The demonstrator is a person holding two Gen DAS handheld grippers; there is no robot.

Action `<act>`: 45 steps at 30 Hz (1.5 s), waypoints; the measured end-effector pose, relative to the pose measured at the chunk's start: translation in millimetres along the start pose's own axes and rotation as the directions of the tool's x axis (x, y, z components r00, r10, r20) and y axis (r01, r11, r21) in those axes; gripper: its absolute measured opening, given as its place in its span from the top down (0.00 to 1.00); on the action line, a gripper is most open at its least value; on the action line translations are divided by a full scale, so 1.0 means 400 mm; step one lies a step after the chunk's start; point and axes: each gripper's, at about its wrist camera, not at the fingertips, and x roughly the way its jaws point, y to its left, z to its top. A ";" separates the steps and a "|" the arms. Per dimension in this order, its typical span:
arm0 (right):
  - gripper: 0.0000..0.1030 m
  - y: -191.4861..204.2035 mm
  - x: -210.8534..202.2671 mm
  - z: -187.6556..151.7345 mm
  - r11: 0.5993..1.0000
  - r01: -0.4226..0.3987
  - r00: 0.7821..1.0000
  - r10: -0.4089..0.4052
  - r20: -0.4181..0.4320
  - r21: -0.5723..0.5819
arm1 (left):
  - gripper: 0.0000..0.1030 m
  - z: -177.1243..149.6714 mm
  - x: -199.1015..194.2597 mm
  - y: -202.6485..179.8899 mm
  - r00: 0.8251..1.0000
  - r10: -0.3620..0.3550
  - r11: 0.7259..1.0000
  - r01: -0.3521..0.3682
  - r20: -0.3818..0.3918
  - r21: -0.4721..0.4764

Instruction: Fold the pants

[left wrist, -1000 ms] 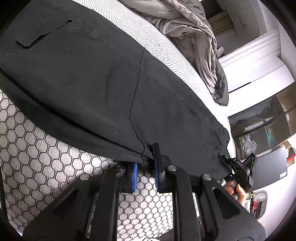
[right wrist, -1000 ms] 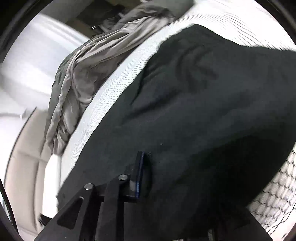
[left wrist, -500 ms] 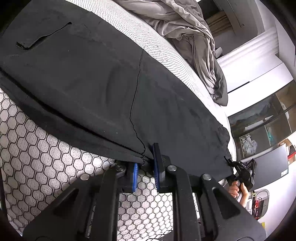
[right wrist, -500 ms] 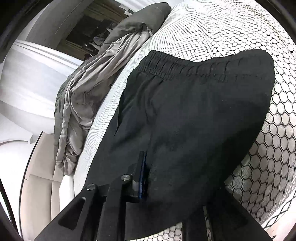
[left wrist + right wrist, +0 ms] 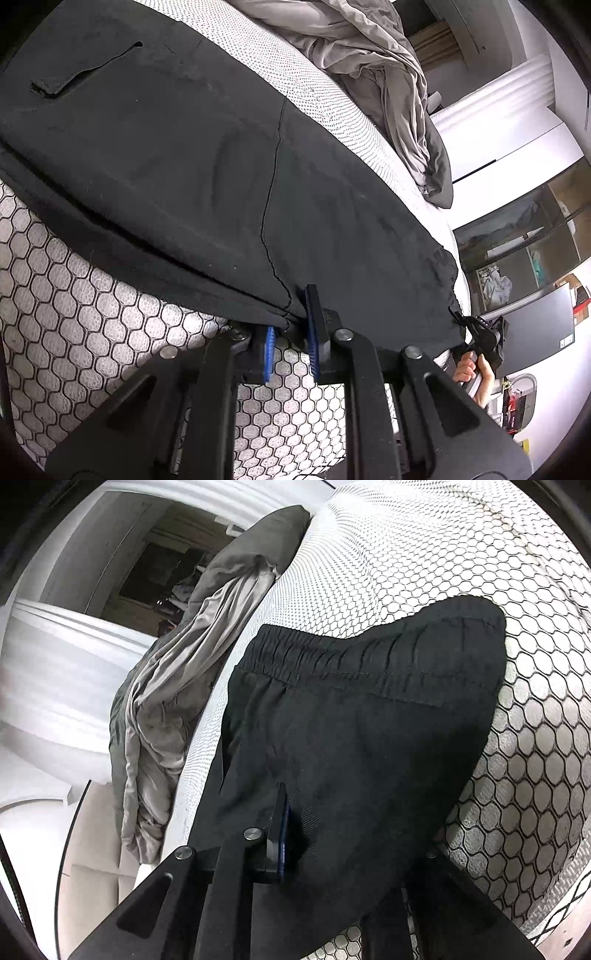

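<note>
Black pants [image 5: 184, 166] lie stretched across the bed, a back pocket slit at the upper left. My left gripper [image 5: 291, 343] is shut on their near edge, beside a seam, blue pads pinching the fabric. At the far right end my right gripper [image 5: 480, 328], with a person's hand under it, holds the pants' corner. In the right wrist view the pants [image 5: 369, 757] show their elastic waistband at the top. The right gripper [image 5: 306, 830] has cloth between its jaws, which are closing. One blue pad presses the fabric; the other finger is hidden under the draped cloth.
The bed cover [image 5: 92, 314] has a white hexagon pattern and runs under the pants [image 5: 517, 775]. A rumpled grey duvet [image 5: 388, 74] lies along the far side [image 5: 166, 720]. Past the bed's end stand a dark monitor [image 5: 535, 332] and shelves.
In the right wrist view the pants have dropped away from the camera onto the bed, so the waistband and hexagon cover now show. The left gripper's grip looks unchanged.
</note>
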 end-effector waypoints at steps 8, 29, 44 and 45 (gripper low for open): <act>0.68 0.048 -0.003 -0.105 0.987 -0.153 0.975 0.144 -0.171 -0.041 | 0.68 -0.001 0.013 -0.047 0.993 -0.100 0.995 0.101 -0.055 0.014; 0.89 0.070 0.019 -0.160 0.989 -0.097 0.979 0.076 -0.189 -0.108 | 0.87 0.077 -0.147 0.159 0.982 0.060 0.985 -0.030 0.177 -0.167; 0.89 0.073 0.026 -0.162 0.989 -0.103 0.970 0.076 -0.229 -0.106 | 0.85 0.135 -0.245 0.263 0.950 0.168 0.965 -0.104 0.264 -0.241; 0.89 0.074 0.025 -0.162 0.989 -0.101 0.971 0.074 -0.229 -0.108 | 0.84 0.139 -0.250 0.268 0.947 0.181 0.962 -0.114 0.266 -0.250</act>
